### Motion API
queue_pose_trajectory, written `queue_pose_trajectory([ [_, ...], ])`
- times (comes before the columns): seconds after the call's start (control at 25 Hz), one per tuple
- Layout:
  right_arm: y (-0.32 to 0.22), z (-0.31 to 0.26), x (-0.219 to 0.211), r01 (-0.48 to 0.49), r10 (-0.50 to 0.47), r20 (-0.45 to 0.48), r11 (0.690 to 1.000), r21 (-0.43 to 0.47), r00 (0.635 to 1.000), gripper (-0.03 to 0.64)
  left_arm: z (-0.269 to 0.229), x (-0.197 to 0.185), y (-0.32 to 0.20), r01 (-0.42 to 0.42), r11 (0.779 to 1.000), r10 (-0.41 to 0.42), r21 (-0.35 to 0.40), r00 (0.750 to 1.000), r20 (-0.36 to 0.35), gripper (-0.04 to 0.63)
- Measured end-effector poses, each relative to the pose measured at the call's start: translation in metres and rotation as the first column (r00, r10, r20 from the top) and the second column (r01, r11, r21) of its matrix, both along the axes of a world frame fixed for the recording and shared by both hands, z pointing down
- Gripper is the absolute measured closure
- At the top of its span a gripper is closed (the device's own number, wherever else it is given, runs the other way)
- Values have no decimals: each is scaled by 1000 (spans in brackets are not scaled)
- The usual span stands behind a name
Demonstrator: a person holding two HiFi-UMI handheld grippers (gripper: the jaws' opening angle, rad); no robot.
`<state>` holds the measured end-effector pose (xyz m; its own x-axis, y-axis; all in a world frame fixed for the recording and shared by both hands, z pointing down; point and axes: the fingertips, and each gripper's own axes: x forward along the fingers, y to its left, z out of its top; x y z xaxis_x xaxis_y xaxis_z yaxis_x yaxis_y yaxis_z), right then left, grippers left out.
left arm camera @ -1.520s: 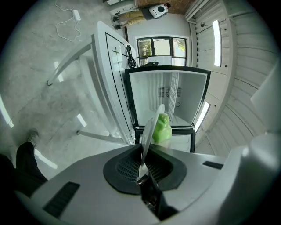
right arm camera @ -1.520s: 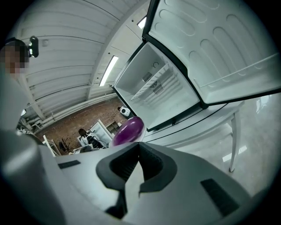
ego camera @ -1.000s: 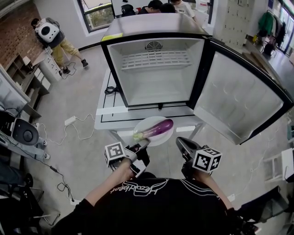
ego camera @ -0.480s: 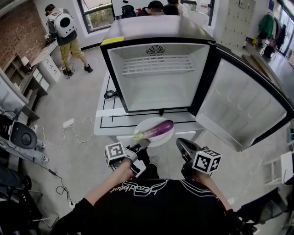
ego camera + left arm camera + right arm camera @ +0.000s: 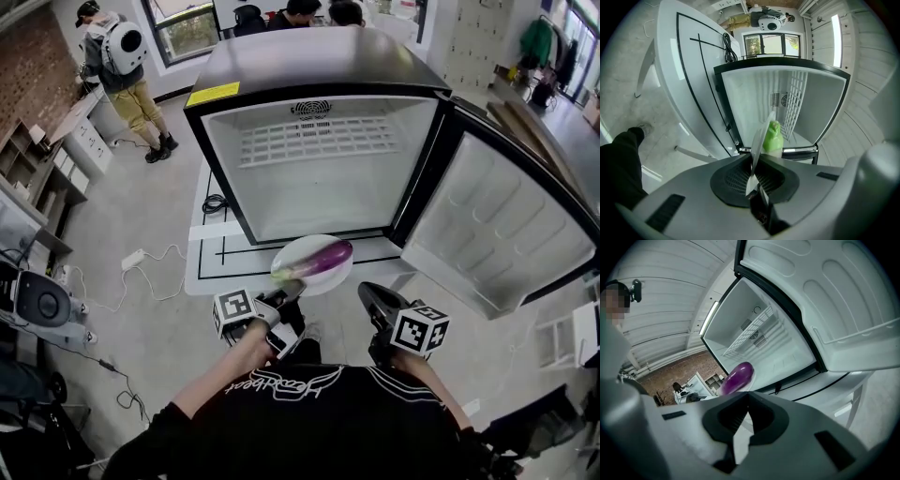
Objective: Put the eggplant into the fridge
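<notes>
A purple eggplant (image 5: 325, 258) with a green stem lies on a white plate (image 5: 298, 249). The plate hangs in the air just before the open fridge (image 5: 319, 169). My left gripper (image 5: 289, 298) is shut on the plate's near rim. In the left gripper view the plate (image 5: 759, 143) shows edge-on between the jaws of the left gripper (image 5: 753, 161), with the green stem (image 5: 772, 136) behind it. My right gripper (image 5: 367, 292) is shut and holds nothing, to the right of the plate. From the right gripper (image 5: 747, 397) the eggplant (image 5: 736, 377) shows ahead to the left.
The fridge stands on a white table (image 5: 211, 255), and its door (image 5: 497, 225) is swung wide to the right. A wire shelf (image 5: 314, 139) crosses the upper part of the fridge, with bare white floor below it. A person with a backpack (image 5: 117, 56) stands far left; cables lie on the floor.
Both grippers and the plate with the eggplant have moved forward towards the fridge, which now looks larger and closer. The left grip on the plate is unchanged.
</notes>
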<state>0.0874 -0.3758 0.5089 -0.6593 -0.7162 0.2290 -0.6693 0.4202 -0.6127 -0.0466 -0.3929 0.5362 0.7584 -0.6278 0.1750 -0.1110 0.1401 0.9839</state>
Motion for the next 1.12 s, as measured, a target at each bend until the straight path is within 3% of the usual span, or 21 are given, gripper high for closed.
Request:
queue_pose_trajectory([
  [0.64, -53, 11, 4, -82, 81, -8, 996, -45, 997, 611, 11, 21, -73, -78, 996, 78, -37, 997, 8, 569],
  [1.12, -91, 7, -4, -56, 52, -82, 998, -42, 995, 611, 12, 33, -117, -71, 997, 72, -26, 997, 16, 569],
])
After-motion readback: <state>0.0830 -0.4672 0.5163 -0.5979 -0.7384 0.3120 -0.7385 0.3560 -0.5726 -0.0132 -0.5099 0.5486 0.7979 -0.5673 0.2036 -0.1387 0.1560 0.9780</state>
